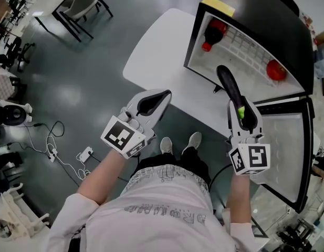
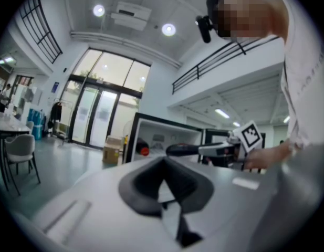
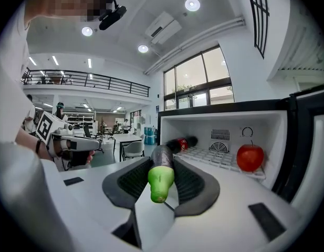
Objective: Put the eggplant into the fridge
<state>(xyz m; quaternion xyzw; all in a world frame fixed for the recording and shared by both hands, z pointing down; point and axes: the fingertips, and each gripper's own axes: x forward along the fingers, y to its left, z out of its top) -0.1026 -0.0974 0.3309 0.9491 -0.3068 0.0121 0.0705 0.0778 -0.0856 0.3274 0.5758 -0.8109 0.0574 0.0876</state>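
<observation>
A long dark eggplant point(image 1: 231, 88) with a green stem end point(image 3: 161, 180) lies lengthwise between the pads of my right gripper point(image 1: 241, 109), which is shut on it. The eggplant's tip points at the open fridge point(image 1: 246, 14), just in front of its opening. On the white wire shelf inside lie a cola bottle point(image 1: 213, 34) and a red round fruit point(image 1: 276, 70). My left gripper point(image 1: 156, 100) hovers over the white table's point(image 1: 162, 56) near edge, left of the fridge, shut with nothing in it. In the left gripper view the eggplant point(image 2: 183, 150) shows level in front of the fridge.
The fridge door point(image 1: 288, 151) hangs open at the right, next to my right hand. The fridge stands on the white table. Cables and a power strip point(image 1: 84, 154) lie on the grey floor at left. A chair point(image 1: 85, 1) and desk stand far back.
</observation>
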